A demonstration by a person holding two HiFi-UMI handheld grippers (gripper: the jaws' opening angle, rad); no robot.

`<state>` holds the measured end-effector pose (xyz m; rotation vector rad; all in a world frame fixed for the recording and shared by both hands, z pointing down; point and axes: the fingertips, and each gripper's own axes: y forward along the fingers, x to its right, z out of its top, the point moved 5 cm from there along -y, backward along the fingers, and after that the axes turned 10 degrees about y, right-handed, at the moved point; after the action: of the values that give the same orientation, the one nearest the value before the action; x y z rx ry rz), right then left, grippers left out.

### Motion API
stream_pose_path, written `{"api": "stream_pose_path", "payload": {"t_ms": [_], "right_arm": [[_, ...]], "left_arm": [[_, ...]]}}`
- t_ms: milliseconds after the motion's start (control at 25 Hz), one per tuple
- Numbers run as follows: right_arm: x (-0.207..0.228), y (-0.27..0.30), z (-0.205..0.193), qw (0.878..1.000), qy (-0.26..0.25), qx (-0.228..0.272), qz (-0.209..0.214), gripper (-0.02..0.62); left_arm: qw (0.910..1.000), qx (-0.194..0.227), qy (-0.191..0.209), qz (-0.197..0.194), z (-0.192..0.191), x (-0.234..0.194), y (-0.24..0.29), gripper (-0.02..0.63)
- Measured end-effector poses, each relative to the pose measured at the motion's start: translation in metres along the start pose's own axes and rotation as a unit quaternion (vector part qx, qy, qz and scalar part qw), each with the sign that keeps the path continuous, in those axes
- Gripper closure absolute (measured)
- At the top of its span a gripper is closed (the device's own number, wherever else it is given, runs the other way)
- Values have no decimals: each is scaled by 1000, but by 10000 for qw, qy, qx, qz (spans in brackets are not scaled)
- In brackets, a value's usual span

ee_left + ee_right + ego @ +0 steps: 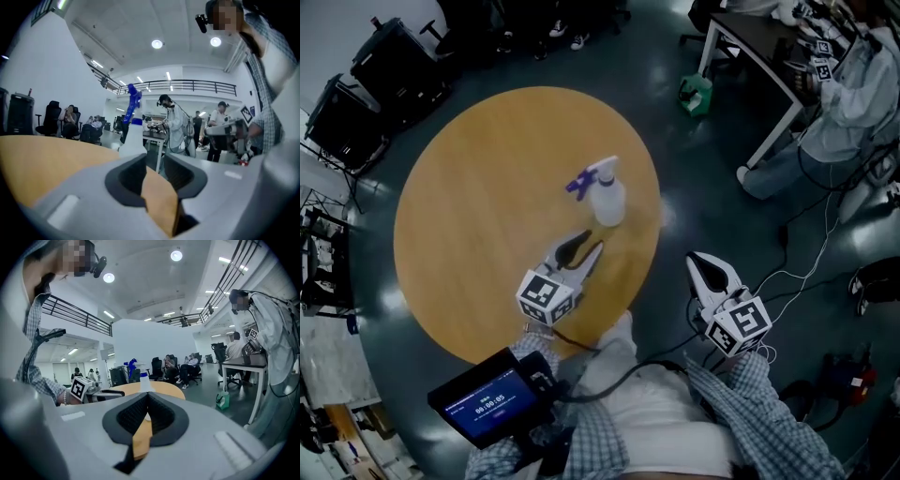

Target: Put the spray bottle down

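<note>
We are looking at a spray bottle that is standing upright on the round wooden table, straight ahead of the left gripper and just beyond its fingertips. Nothing is touching the bottle. Its blue trigger head is pointing off to that gripper's left, and its pale body is resting flat on the tabletop.

We are holding the left gripper with its jaws only narrowly apart. In its own view a thin wedge of tabletop is showing between the dark pads and no object is sitting there. The bottle is rising past the left pad, ahead of the jaws and not inside them.

We are carrying the right gripper off the table's edge, over the floor, with the bottle well ahead of it and to its left. Its pads are meeting at the tips and are gripping nothing.

We are judging the task as essentially done: the bottle is down, upright and free of both grippers. It is sitting well in from the table's rim, so it is looking stable where it is. What is left seems small, namely drawing the left gripper clear without brushing the bottle, since the tips are pointing straight at it from close by.
</note>
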<state>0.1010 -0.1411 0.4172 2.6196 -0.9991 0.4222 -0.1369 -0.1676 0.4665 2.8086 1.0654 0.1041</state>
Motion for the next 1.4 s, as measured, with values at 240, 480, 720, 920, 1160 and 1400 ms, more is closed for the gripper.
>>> {"api": "stream_pose_path", "payload": {"t_ms": [240, 480, 720, 920, 1160, 1400], "right_arm": [[-13, 15, 3, 9999, -37, 68, 143, 592], [-17, 30, -1, 9994, -146, 14, 312, 594], [-20, 33, 7, 9988, -272, 67, 397, 594], [-20, 30, 7, 9992, -230, 86, 321, 594], [-16, 25, 5, 9995, -215, 40, 243, 594], [-17, 27, 5, 9993, -239, 52, 265, 593]], "left_arm": [[9992, -191, 327, 118, 10, 10, -20, 607], [9998, -90, 179, 30, 4, 22, -21, 607], [9998, 154, -151, 23, 5, 20, -21, 607], [9998, 84, -153, 39, 3, 18, -22, 607], [9999, -8, -159, -35, 0, 23, -18, 607], [9998, -38, -197, -34, -3, 22, -18, 607]]}}
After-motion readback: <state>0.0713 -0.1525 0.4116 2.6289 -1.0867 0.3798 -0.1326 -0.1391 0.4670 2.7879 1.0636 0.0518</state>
